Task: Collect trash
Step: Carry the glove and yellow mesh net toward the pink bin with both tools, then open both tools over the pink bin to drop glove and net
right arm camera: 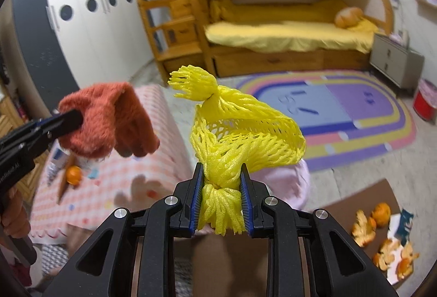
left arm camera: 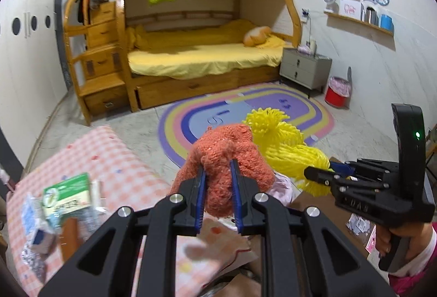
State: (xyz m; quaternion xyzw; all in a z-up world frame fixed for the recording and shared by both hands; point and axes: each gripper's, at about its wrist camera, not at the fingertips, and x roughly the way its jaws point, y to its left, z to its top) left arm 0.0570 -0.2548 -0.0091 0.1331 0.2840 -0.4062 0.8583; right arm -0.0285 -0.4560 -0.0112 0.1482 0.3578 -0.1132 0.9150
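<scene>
Bunk bed [left arm camera: 202, 51] and striped rug [left arm camera: 245, 116] lay far, red bin [left arm camera: 337, 94] far right, checked cloth [left arm camera: 109, 160] near left, orange peels [right arm camera: 382, 239] near right, left gripper [left arm camera: 218, 182] clamped on a rust cloth [left arm camera: 229, 157], right gripper [right arm camera: 221, 187] clamped on a yellow foam net [right arm camera: 240, 133] beside it, both held above the cloth.

My left gripper [left arm camera: 217, 189] holds a fuzzy cloth [left arm camera: 229, 160] left of the foam net [right arm camera: 235, 133] in my right gripper [right arm camera: 221, 201]. Beyond lie the rug [left arm camera: 273, 103] and bunk bed [left arm camera: 202, 56]; peels [right arm camera: 382, 242], probably orange, lie right.
</scene>
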